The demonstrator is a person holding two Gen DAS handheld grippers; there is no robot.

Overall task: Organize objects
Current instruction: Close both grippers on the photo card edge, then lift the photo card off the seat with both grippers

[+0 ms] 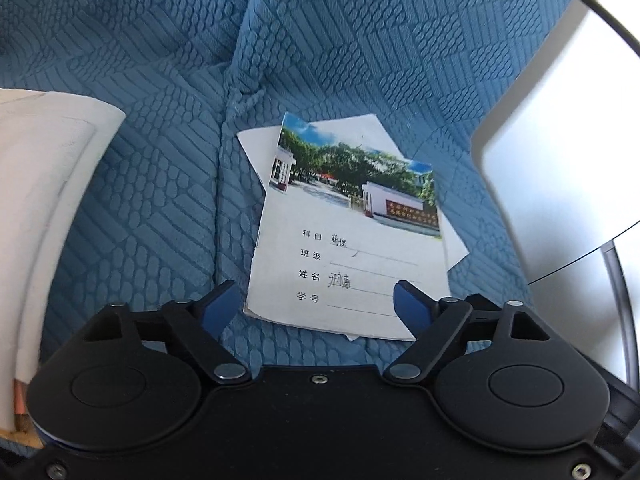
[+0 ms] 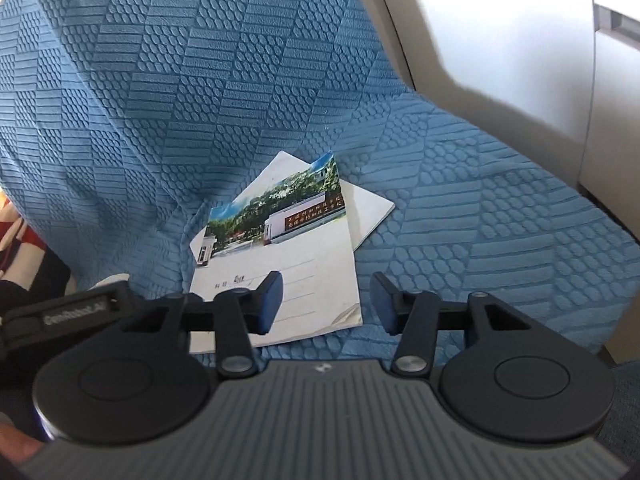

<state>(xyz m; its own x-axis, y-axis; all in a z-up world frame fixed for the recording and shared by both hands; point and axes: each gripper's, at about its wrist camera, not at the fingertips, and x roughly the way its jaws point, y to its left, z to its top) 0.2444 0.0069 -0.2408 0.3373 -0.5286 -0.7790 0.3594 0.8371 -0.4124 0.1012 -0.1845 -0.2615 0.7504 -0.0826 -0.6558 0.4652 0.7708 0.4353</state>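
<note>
A thin exercise notebook (image 1: pixel 348 240) with a photo of a school gate on its cover lies flat on the blue textured sofa cover (image 1: pixel 160 184). It rests askew on a white booklet (image 1: pixel 256 140) whose corners stick out beneath. My left gripper (image 1: pixel 316 300) hovers at the notebook's near edge, open, with its blue pads (image 1: pixel 218 308) on either side of that edge and not touching it. In the right wrist view the same notebook (image 2: pixel 304 264) sits over the white booklet (image 2: pixel 370 208). My right gripper (image 2: pixel 326 292) is open above the notebook's near right corner, holding nothing.
A curled white sheet or book (image 1: pixel 48 208) rises at the left, with a wooden edge below it. A pale smooth armrest (image 1: pixel 560 152) and a black cable (image 1: pixel 608 16) stand at the right. The armrest (image 2: pixel 500 40) bounds the seat; striped red cloth (image 2: pixel 24 240) shows far left.
</note>
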